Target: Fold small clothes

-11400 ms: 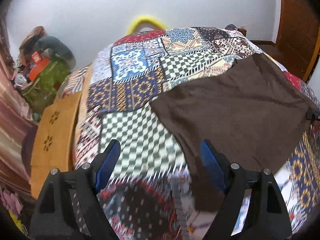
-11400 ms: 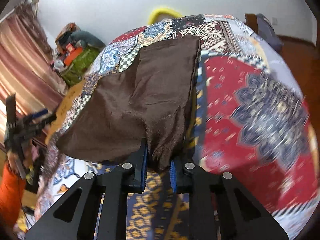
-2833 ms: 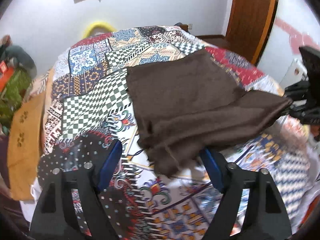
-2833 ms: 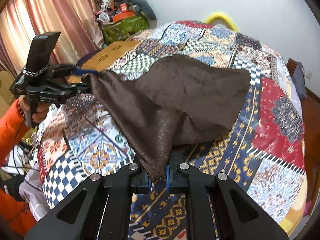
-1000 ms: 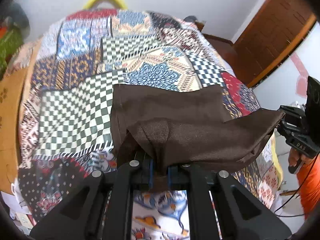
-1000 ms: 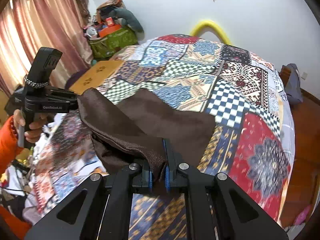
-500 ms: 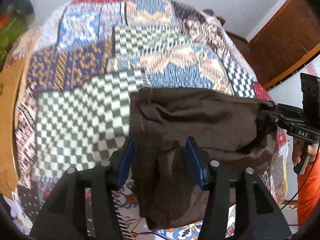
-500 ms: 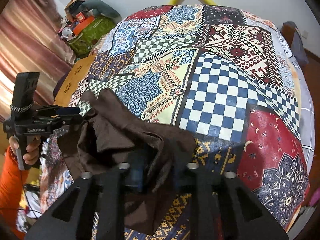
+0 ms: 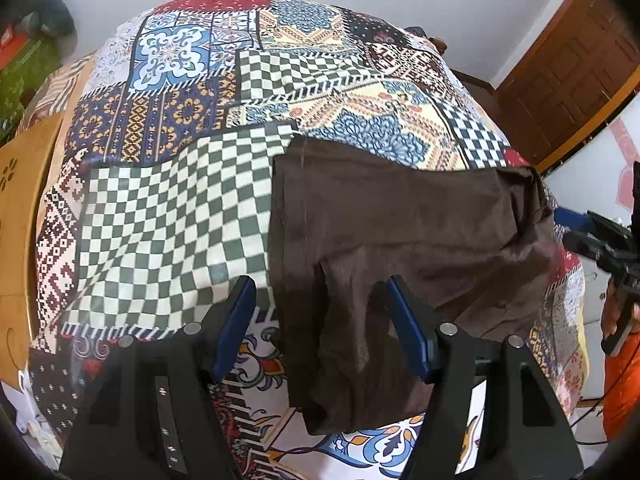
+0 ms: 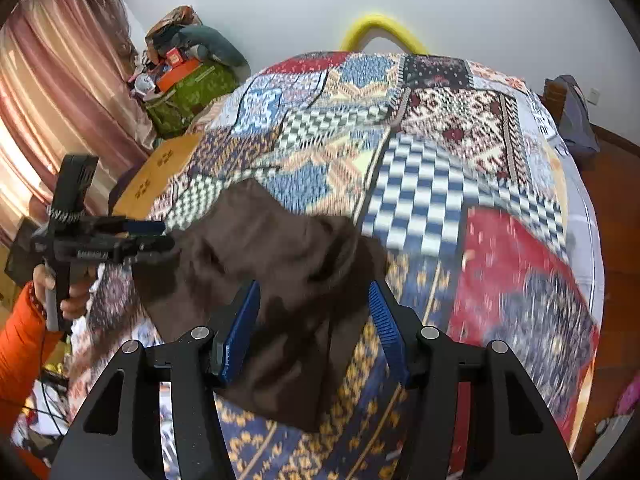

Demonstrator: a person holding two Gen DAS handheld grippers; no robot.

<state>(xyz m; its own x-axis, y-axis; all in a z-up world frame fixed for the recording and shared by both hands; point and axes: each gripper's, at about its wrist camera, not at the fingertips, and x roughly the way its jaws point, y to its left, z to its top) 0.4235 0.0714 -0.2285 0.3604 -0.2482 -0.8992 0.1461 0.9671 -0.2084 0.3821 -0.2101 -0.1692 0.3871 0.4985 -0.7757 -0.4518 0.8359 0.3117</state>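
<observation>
Bedroom, patchwork bedspread (image 9: 172, 208) as work surface. One brown garment (image 9: 400, 232) lay folded over on it, toward the near edge, rumpled on the right side. Left gripper (image 9: 320, 320) and right gripper (image 10: 314, 320) each straddled a near corner, jaws opening, blue pads clear of the cloth, nothing gripped; likely a release after laying the fold down. Count: one garment, two grippers, four pads.
</observation>
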